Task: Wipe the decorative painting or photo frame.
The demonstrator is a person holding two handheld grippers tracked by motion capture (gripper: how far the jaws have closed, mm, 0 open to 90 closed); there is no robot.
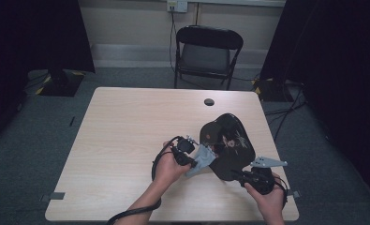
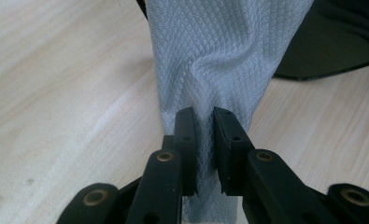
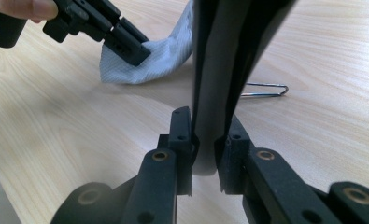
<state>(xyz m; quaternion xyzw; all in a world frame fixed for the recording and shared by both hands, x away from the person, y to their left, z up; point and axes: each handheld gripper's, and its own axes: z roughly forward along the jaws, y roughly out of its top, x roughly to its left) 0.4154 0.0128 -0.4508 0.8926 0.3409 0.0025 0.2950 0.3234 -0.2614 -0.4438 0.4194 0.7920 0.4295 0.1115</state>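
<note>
The left tool pinches a grey textured cloth, which lies against the near-left edge of the black lacquered tray. The right tool clamps that tray's near rim, tilting it up off the table.

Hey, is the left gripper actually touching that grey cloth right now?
Touching. In the left gripper view, the left gripper has both jaws closed on the grey cloth, which bunches into a fold where it is pinched between them.
</note>
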